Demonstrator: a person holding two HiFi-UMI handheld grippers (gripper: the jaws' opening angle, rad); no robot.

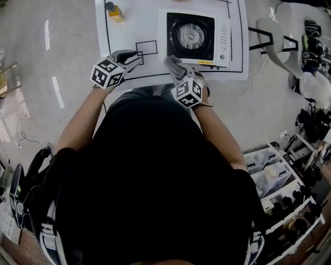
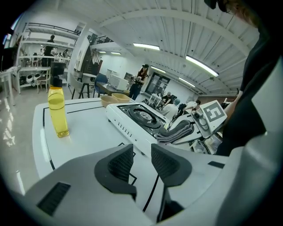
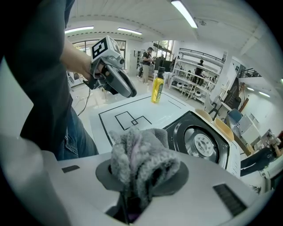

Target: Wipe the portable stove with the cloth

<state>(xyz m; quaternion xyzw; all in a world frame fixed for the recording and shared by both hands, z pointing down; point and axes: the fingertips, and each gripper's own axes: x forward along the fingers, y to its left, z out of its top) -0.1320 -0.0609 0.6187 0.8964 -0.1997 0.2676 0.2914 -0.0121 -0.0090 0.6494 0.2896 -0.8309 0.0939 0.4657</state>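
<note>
Pinching a bunched grey cloth (image 3: 140, 156) between its fingers, the right gripper (image 1: 177, 70) hung at the near left corner of the portable stove (image 1: 194, 35), which sat on the white counter (image 1: 139, 28). Whether the cloth touched the stove's edge could not be told. The left gripper (image 2: 142, 161) hovered over the black outlined squares (image 1: 146, 49) left of the stove, its fingers spread with nothing between them. A bottle of yellow liquid (image 1: 115, 12) stood upright near the counter's far left corner, well apart from both grippers.
</note>
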